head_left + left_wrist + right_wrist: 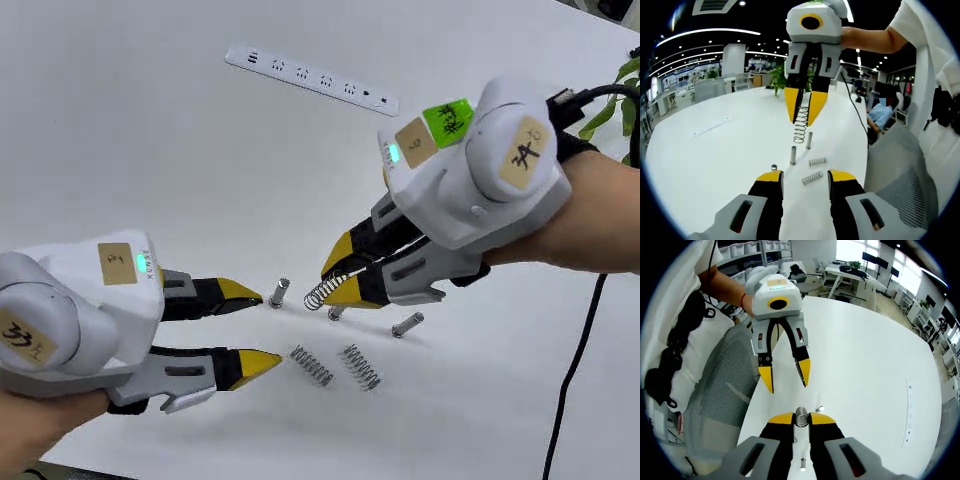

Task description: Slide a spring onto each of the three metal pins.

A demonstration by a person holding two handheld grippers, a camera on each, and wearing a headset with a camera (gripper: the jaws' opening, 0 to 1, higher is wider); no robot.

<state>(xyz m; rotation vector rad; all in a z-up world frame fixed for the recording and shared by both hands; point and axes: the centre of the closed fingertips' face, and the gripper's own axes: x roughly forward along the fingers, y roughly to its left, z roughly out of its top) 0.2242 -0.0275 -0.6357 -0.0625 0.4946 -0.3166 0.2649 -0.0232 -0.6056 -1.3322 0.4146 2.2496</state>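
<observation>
Head view: the right gripper (338, 278) was at upper right, jaws closed on one end of a spring (322, 292) that hung past the yellow tips, low over the table (150, 150). The left gripper (252, 328) was at lower left, jaws wide apart and holding nothing. One pin (279, 292) stood just beyond its upper tip. Another pin (337, 313) was half hidden under the right jaws. For a third pin (407, 324), further right, it was hard to tell whether it stood or lay. Two loose springs (311, 365) (360, 366) lay side by side near the left gripper's lower tip. A power strip (310, 78) lay far back.

Left gripper view: its own jaws (806, 176) gaped. The right gripper (805, 107) dangled the spring (801, 127) above two upright pins (793, 155) (809, 140). A third pin (774, 168) was mostly cut off by the left tip. The loose springs (818, 161) (812, 178) lay between the tips.

Right gripper view: its tips (801, 419) pinched the spring (801, 415), seen end-on. The left gripper (785, 377) was opposite, open. One pin (820, 409) showed beside the right tip, and another (803, 463) was blurred between the jaw bodies.
</observation>
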